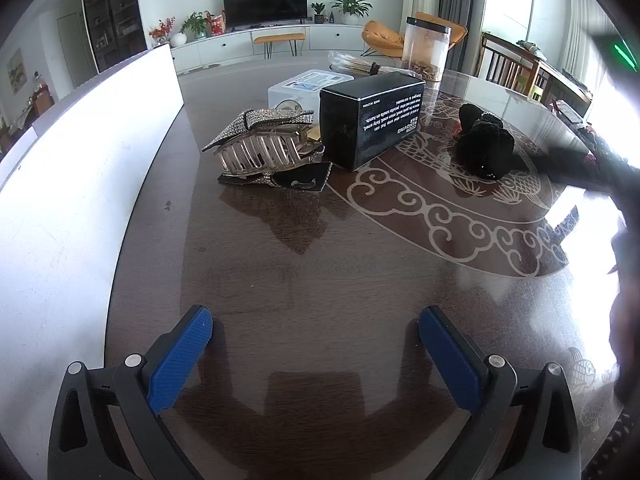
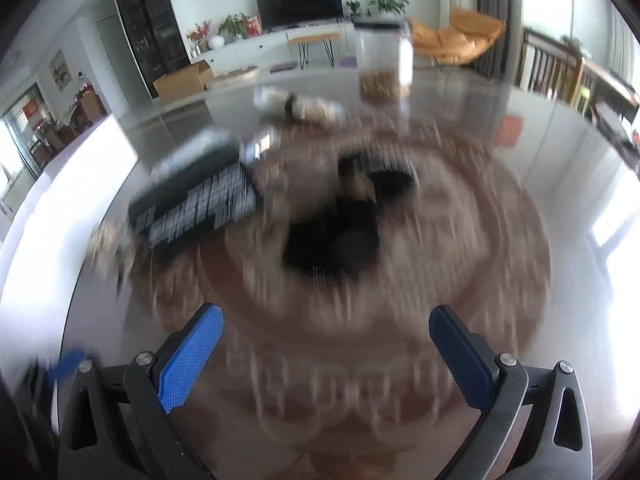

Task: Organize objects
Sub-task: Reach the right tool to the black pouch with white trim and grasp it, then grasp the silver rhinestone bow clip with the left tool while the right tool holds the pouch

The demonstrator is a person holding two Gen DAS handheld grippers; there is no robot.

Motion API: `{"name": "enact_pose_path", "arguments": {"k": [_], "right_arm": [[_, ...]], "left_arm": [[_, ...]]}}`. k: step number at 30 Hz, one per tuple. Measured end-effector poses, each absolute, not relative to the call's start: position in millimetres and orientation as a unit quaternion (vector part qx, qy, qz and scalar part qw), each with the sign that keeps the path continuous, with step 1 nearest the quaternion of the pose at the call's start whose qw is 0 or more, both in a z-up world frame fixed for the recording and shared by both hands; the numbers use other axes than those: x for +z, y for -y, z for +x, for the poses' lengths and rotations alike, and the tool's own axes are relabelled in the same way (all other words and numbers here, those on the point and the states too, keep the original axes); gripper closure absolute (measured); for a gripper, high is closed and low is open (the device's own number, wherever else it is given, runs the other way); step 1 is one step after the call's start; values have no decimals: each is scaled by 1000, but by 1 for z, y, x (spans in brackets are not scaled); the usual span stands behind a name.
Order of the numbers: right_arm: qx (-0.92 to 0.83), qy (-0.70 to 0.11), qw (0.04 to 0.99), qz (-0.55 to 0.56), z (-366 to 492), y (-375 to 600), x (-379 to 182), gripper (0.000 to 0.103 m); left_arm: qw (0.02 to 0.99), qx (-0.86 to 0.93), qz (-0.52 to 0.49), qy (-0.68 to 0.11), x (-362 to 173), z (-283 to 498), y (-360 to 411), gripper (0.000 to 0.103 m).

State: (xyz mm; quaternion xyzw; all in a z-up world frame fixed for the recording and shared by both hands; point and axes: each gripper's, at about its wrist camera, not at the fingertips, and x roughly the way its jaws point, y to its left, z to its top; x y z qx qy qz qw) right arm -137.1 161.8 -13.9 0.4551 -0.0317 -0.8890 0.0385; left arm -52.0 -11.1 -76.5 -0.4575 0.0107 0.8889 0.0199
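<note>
Jaws wide apart, empty, on left gripper (image 1: 316, 332) and right gripper (image 2: 326, 330). Rhinestone hair clip (image 1: 262, 142) mid-bench (image 1: 320, 280), touching black box (image 1: 370, 122); black fabric item (image 1: 486, 146) near, toward right edge. Right view motion-blurred.

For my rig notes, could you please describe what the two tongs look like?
Both match. The left tongs and right tongs each have two black, curved plastic arms with triangular cut-outs and round silver screws. Each finger carries a flat blue pad with a fine diamond-knurled texture. No cables, markings or sleeves show.
</note>
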Motion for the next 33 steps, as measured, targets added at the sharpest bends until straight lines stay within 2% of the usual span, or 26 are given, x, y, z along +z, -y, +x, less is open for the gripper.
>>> {"name": "enact_pose_path", "arguments": {"k": [4,5,6,7,8,12,20,25,33], "right_arm": [[-883,32,21,469,-190,-161,-20,3],[-881,34,14,471,-199,-163,-24,16],[-881,34,12,471,-202,-163,-26,40],[-879,34,11,475,-205,-164,-30,53],[-875,43,14,482,-204,-167,-34,58],[-881,69,18,468,-170,-180,-34,59],[-902,50,5,428,-64,-176,-37,58],[-903,38,14,429,-57,-169,-36,53],[-903,47,24,427,-56,-171,-38,49]], "left_arm": [[20,889,-457,-11,-77,-52,11,0],[20,889,-457,-11,-77,-52,11,0],[20,889,-457,-11,-77,-52,11,0],[20,889,-457,-11,-77,-52,11,0],[20,889,-457,-11,-77,-52,11,0],[20,889,-457,-11,-77,-52,11,0],[20,889,-457,-9,-77,-52,12,0],[0,895,-445,33,-61,-67,19,0],[-81,890,-439,93,-55,-141,44,0]]}}
